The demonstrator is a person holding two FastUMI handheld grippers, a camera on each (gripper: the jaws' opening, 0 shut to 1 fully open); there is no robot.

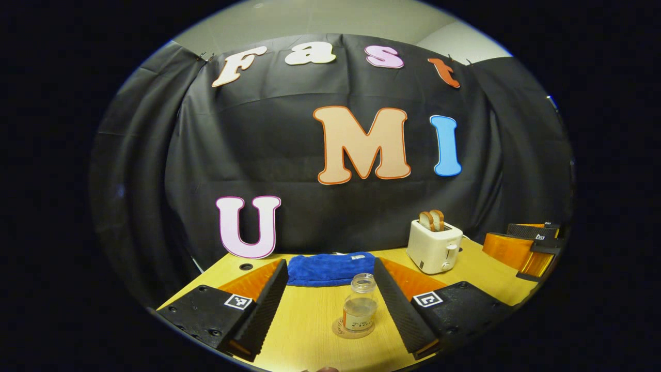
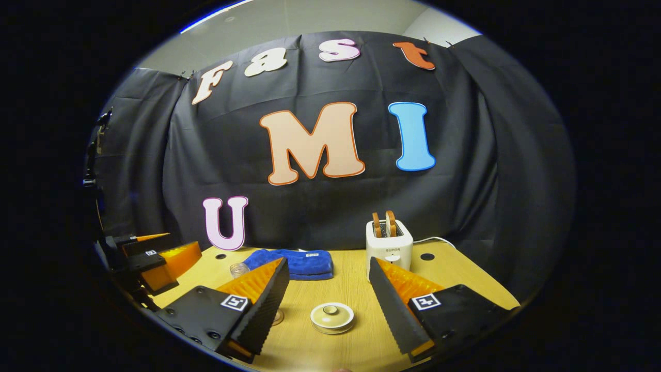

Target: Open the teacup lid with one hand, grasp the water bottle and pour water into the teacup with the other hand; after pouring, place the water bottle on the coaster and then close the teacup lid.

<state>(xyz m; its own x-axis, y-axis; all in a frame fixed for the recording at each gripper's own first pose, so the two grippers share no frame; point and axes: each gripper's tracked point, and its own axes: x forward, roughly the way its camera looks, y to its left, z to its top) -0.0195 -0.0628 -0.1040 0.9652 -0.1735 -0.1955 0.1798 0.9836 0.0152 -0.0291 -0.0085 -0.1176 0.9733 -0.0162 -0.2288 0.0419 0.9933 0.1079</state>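
Observation:
In the left gripper view, a small clear water bottle (image 1: 360, 307) with a little water stands upright on a round coaster (image 1: 352, 329). It sits between the fingers of my left gripper (image 1: 330, 263), which is open and not touching it. In the right gripper view, the pale teacup (image 2: 332, 316) sits on the table with its lid on. My right gripper (image 2: 328, 262) is open around it and apart from it. The bottle's mouth (image 2: 239, 268) peeks over one finger. Each view also shows the other gripper, the right gripper (image 1: 532, 245) and the left gripper (image 2: 150, 258), off to the side.
A folded blue towel (image 1: 330, 268) lies at the back of the wooden table (image 1: 310, 320). A white toaster (image 1: 434, 245) with two slices of bread stands at the back right. The black cloth wall closes off the far edge of the table.

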